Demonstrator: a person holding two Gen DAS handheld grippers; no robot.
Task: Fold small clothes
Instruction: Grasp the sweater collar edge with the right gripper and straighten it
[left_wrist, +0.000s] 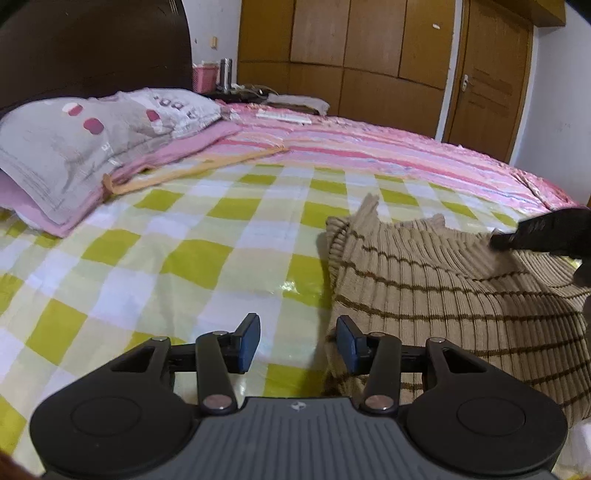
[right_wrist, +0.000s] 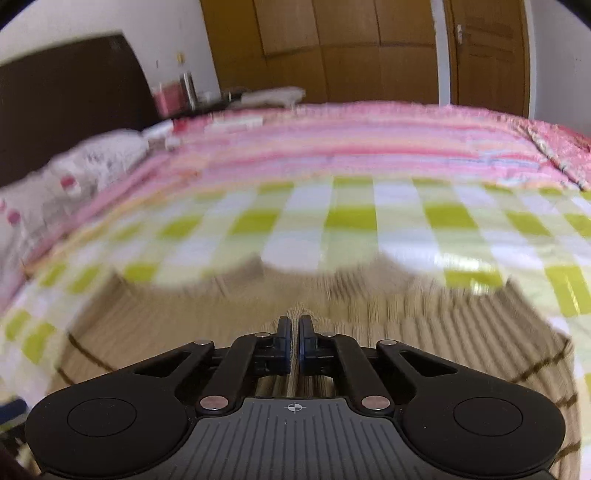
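Left tongs: my left gripper (left_wrist: 297, 343) hangs low over the checked sheet (left_wrist: 155, 258) with its two blue-padded fingers (left_wrist: 248, 341) spread wide. Nothing sits between them. The right-hand pad is just at the near left edge of the sweater (left_wrist: 443, 295); I cannot tell whether it touches the knit.

Right tongs: my right gripper (right_wrist: 294, 343) has its fingers drawn almost together, pinching a raised ridge of the sweater (right_wrist: 369, 314). A thin fold of the beige knit stands up between the pads (right_wrist: 284, 345).

Right tongs from the other side: in the left wrist view I see it as a dark shape (left_wrist: 539, 232) at the far right edge, sitting on the upper part of the sweater.

Sweater: a beige ribbed knit with thin brown stripes, lying on the checked sheet to the right of my left gripper. Its far edge is rumpled, with one corner poking up.

Bed: the green, white and pale yellow checked sheet covers the near part; a pink striped cover (left_wrist: 369, 155) lies beyond it.

Pillow: a grey pillow (left_wrist: 85, 144) with pink spots rests on pink bedding at the far left, well apart from the sweater.

Picture quality: my right wrist view is smeared, so fine detail of the knit is lost there.
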